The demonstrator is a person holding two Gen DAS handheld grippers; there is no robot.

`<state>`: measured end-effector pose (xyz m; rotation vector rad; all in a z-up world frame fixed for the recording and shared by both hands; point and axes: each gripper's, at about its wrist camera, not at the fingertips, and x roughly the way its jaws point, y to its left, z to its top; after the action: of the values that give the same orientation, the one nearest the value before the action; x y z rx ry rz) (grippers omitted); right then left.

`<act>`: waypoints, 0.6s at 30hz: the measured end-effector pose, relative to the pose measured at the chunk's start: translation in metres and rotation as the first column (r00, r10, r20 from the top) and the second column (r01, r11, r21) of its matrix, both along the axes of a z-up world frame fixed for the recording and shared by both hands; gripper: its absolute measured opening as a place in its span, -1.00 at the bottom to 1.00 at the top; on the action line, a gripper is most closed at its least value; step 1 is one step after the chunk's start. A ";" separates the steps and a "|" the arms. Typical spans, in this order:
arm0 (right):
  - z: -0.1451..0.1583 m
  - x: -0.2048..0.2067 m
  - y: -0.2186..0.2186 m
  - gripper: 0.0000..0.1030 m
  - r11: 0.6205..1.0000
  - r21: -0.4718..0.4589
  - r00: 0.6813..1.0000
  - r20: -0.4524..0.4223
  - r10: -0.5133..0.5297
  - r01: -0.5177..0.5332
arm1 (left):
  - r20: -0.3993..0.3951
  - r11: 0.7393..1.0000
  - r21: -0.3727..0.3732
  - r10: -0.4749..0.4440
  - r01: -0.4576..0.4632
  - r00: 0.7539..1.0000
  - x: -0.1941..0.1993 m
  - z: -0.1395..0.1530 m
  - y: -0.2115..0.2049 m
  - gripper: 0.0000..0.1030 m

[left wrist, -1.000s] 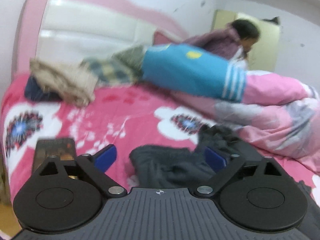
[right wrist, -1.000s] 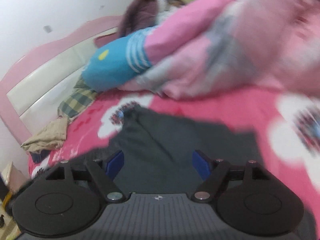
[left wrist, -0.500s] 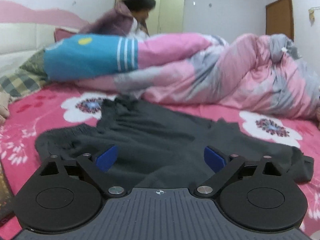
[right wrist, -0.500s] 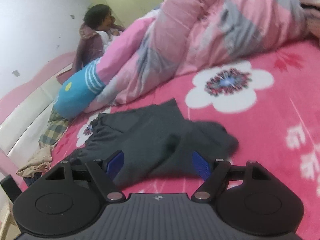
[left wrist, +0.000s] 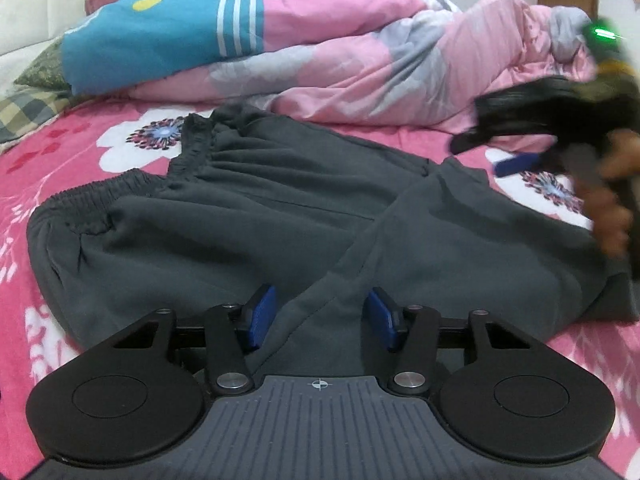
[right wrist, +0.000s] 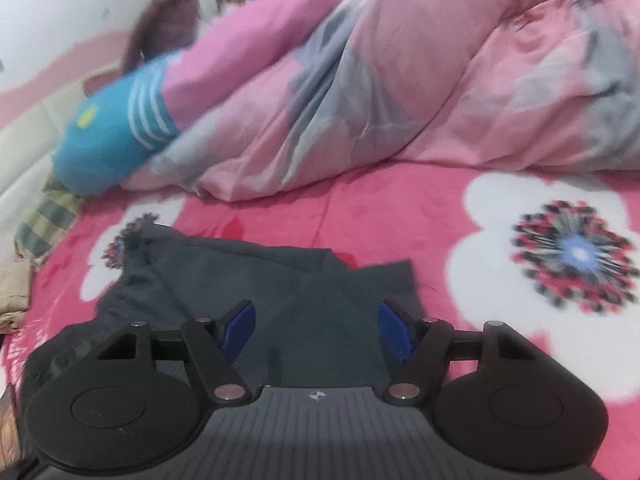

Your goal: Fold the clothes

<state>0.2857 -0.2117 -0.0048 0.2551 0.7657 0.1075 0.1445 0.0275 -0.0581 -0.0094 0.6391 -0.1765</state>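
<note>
Two grippers work low over one pair of dark grey trousers [left wrist: 248,216], a soft, matte fleece-like garment lying crumpled on the bed. Nearest in the left wrist view, the left gripper [left wrist: 320,316] has its black arms and flat blue pads [left wrist: 262,316] astride a raised fold of the grey cloth; its jaws are closing, with the fold between them but the pads not yet pressing on it. In the right wrist view the right gripper [right wrist: 316,330] hovers over a flat, angular corner of the same trousers [right wrist: 320,320]; its jaws are closing too, standing wide with cloth below and between them, nothing clamped. Seen from the left, the right gripper [left wrist: 516,162] appears blurred at the far right edge, held by a hand [left wrist: 612,216]. The trousers' waistband [left wrist: 120,184] is gathered into fine elastic ridges, and one leg crosses diagonally over the other. They rest on a plush pink bedspread [left wrist: 72,140] printed with big white flowers. Beyond lies a puffy, wrinkled quilt [left wrist: 360,60] in pink and grey, with a blue, white-striped end. At the head of the bed a person [right wrist: 176,12] sits, blurred.
</note>
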 end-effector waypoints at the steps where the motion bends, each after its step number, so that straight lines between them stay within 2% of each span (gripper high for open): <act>1: -0.005 0.007 0.004 0.37 1.000 -0.030 1.000 -0.018 0.003 -0.003 | 0.002 1.000 0.009 -0.005 0.005 1.000 0.000 -0.001 -0.001 0.03; 2: -0.010 0.014 0.009 0.33 0.998 -0.059 0.999 -0.036 0.005 -0.007 | 0.007 1.000 0.019 -0.009 0.009 1.000 0.000 -0.001 -0.002 0.03; 3: -0.015 0.021 0.013 -0.13 0.996 -0.088 0.999 -0.054 0.006 -0.011 | 0.011 1.000 0.025 -0.012 0.012 1.000 -0.001 -0.001 -0.003 0.03; 4: -0.017 0.020 0.014 -0.70 0.996 -0.086 0.998 -0.063 0.007 -0.013 | 0.013 1.000 0.027 -0.013 0.013 1.000 -0.001 -0.001 -0.003 0.02; 5: -0.019 0.018 0.014 -0.83 0.997 -0.079 0.997 -0.071 0.008 -0.014 | 0.016 0.999 0.029 -0.016 0.016 1.000 -0.002 -0.001 -0.002 0.00; 7: -0.012 -0.001 0.012 -0.92 0.999 -0.037 1.000 -0.009 0.005 -0.006 | 0.031 0.999 0.045 -0.031 0.029 0.999 -0.004 0.000 -0.003 -0.09; 10: 0.007 -0.041 0.018 -0.95 0.998 -0.069 0.994 0.107 0.013 -0.006 | 0.038 0.997 0.052 -0.050 0.048 0.998 -0.004 0.000 -0.003 -0.23; 13: 0.023 -0.077 0.019 -0.97 0.998 -0.065 0.984 0.177 0.011 0.001 | 0.043 0.998 0.037 -0.060 0.059 0.997 -0.006 0.001 -0.001 -0.43; 15: 0.034 -0.098 0.016 -0.97 0.999 -0.039 0.978 0.211 -0.002 0.010 | 0.053 0.997 0.021 -0.070 0.069 0.996 -0.009 0.002 0.002 -0.64; 18: 0.050 -0.131 0.011 -0.98 1.000 0.001 0.966 0.259 -0.022 0.023 | 0.059 0.996 -0.020 -0.087 0.088 0.994 -0.017 0.006 0.012 -0.77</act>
<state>0.1550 -0.2012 0.0453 0.2420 0.5025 0.1162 0.1274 0.0397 -0.0518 0.0024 0.5798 -0.2675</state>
